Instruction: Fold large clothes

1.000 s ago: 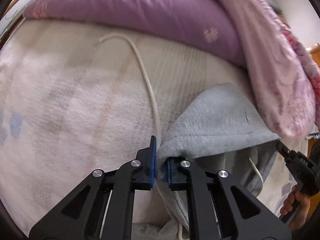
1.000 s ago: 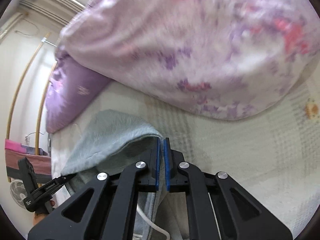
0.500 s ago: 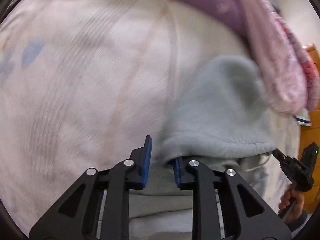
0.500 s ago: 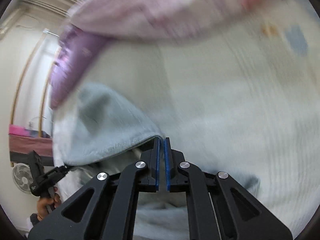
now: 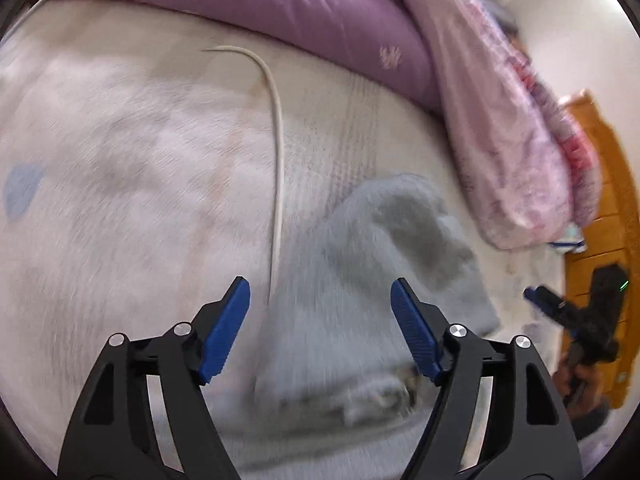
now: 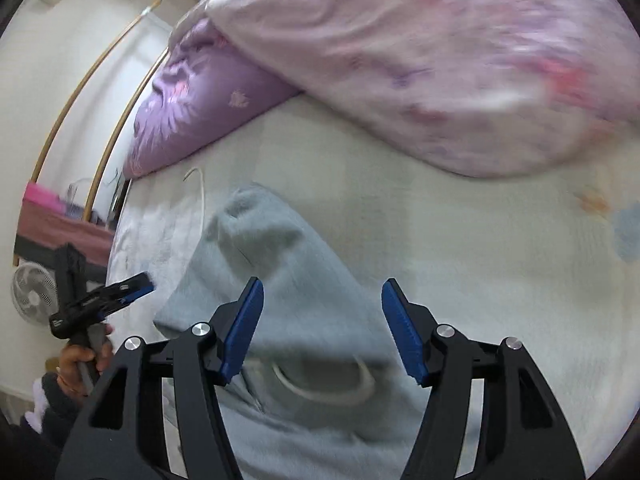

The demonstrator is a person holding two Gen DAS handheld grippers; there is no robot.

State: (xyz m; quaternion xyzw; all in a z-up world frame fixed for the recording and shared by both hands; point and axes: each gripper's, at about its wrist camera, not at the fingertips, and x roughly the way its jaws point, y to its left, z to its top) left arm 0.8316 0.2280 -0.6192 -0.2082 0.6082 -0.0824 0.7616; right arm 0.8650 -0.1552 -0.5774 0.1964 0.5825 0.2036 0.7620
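A grey hoodie lies on the bed with its hood (image 5: 384,264) (image 6: 280,280) spread flat and pointing away from me. One white drawstring (image 5: 277,168) runs from the hood across the sheet; another drawstring (image 6: 320,388) curls at the neck opening. My left gripper (image 5: 320,328) hovers over the hood's near edge, its jaws opening, and the blue pads touch nothing. My right gripper (image 6: 322,324) hangs above the hood's right side, jaws opening too, with the cloth below them and free. Each gripper shows in the other's view, held by a hand (image 6: 82,356).
A purple pillow (image 5: 280,4) (image 6: 192,112) and a pink flowered quilt (image 5: 512,128) (image 6: 440,60) are piled along the far side of the bed. A wooden cabinet (image 5: 600,208) stands to the right. A white fan (image 6: 30,296) and a pink-topped table (image 6: 52,216) are past the bed's left edge.
Both grippers were shut on the hood's edge, carried it down onto the bed, then let go; their jaws now stand wide and have drawn back from the cloth.
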